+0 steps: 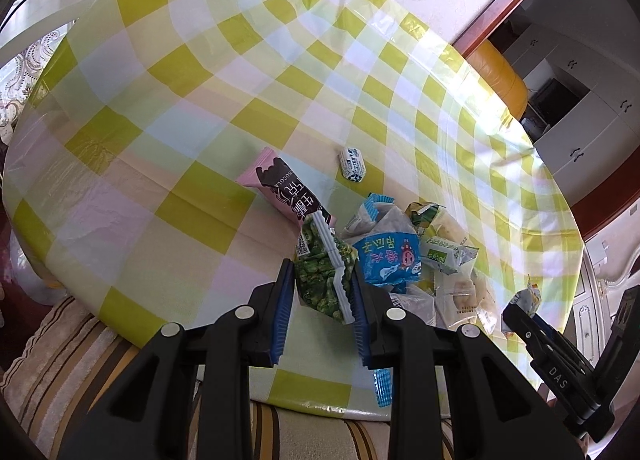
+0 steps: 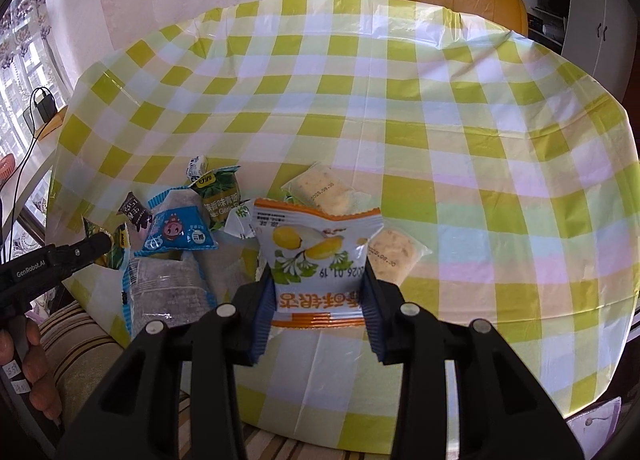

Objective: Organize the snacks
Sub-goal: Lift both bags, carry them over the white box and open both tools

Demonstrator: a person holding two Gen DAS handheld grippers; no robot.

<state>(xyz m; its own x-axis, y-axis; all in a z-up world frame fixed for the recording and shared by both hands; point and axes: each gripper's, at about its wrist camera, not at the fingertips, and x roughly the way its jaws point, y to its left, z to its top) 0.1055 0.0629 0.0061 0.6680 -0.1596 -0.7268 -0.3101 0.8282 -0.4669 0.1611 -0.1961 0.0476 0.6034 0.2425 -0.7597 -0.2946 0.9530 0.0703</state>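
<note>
Between the left gripper's [image 1: 320, 300] fingers sits a green pea packet [image 1: 326, 280], clamped and lifted off the checked tablecloth [image 1: 180, 140], the snack pile [image 1: 400, 252] just beyond. Over on the right wrist view, the right gripper [image 2: 318, 300] pinches an orange-trimmed sachet [image 2: 316, 252]. Sorting's mid-carry, I'd say; next, each needs its own clear spot.

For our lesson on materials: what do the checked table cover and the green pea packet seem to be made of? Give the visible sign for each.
Checked table cover: probably thin plastic sheet, glossy; it shows bright glare, sharp fold creases and crinkled edges.

Green pea packet: probably clear plastic film with printed parts; the peas show through it, and its end seals are crimped and zigzag-cut.
</note>
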